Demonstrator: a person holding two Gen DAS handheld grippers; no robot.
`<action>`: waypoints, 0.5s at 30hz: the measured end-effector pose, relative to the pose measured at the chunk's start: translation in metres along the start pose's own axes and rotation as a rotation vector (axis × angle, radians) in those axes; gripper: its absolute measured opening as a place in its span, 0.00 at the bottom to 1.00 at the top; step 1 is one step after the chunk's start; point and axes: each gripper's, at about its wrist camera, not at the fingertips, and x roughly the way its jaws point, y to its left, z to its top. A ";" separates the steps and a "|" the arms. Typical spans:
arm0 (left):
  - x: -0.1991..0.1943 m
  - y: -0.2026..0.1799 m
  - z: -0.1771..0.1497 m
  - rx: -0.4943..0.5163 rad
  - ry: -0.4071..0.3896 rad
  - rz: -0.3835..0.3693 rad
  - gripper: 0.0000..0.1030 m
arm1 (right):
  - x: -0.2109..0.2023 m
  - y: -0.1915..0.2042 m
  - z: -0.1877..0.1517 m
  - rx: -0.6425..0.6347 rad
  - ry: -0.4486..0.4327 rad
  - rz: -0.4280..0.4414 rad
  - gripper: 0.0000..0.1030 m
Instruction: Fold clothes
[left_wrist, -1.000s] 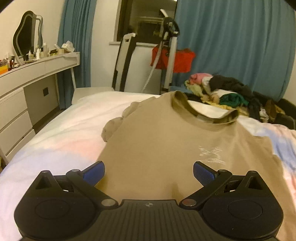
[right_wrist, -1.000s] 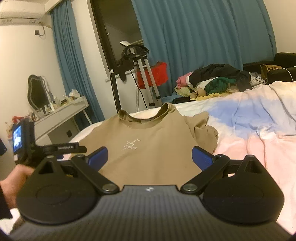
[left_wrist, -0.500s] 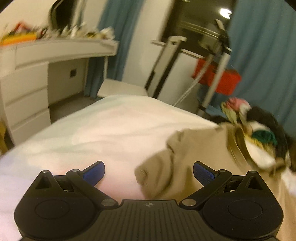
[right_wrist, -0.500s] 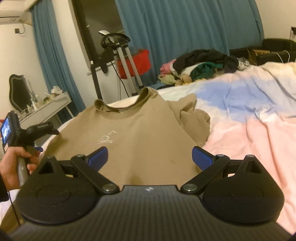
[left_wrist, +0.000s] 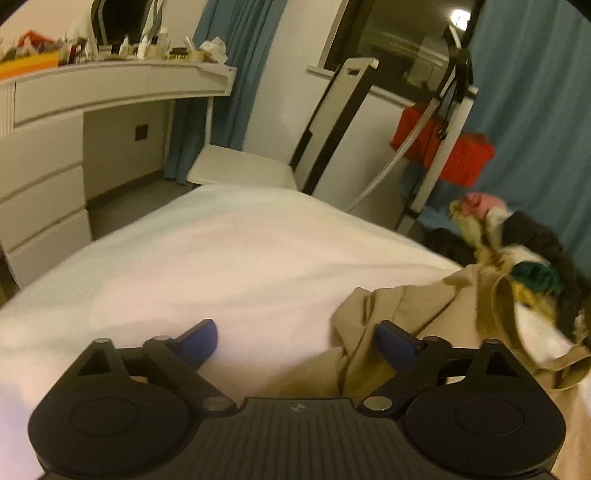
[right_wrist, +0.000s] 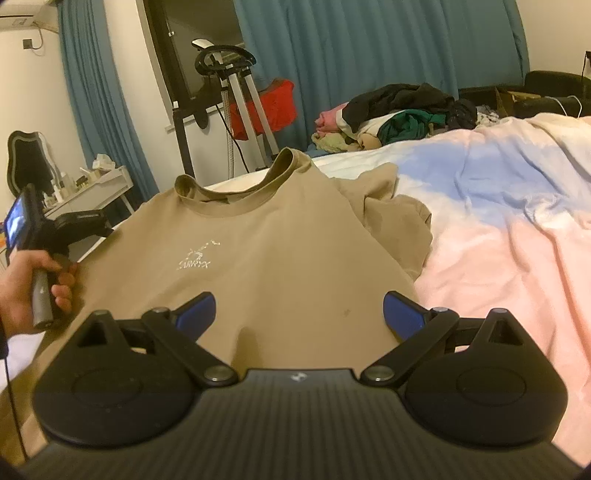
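A tan T-shirt (right_wrist: 266, 254) lies flat on the bed (right_wrist: 517, 240) — both the left gripper (left_wrist: 295, 341) and right gripper (right_wrist: 299, 312) spread wide, holding nothing.

Landmark: tan T-shirt (right_wrist: 273, 254), lying flat on the bed (right_wrist: 517, 266). To its right, open duvet up to the clothes pile (right_wrist: 399, 114) at the far edge. To its left, the left hand (right_wrist: 22, 288) crowds the hem. Beyond the bunched sleeve (left_wrist: 391, 306), bare sheet reaches the white desk (left_wrist: 74, 122).
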 end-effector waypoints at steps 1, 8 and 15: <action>0.002 -0.003 0.001 0.011 -0.001 0.008 0.75 | 0.000 0.000 -0.001 0.001 0.003 0.001 0.96; -0.012 -0.039 -0.006 0.177 -0.065 -0.023 0.02 | -0.001 0.001 -0.001 0.007 0.006 0.007 0.96; -0.054 -0.125 -0.055 0.573 -0.114 -0.209 0.00 | -0.002 -0.004 -0.001 0.049 0.005 0.001 0.96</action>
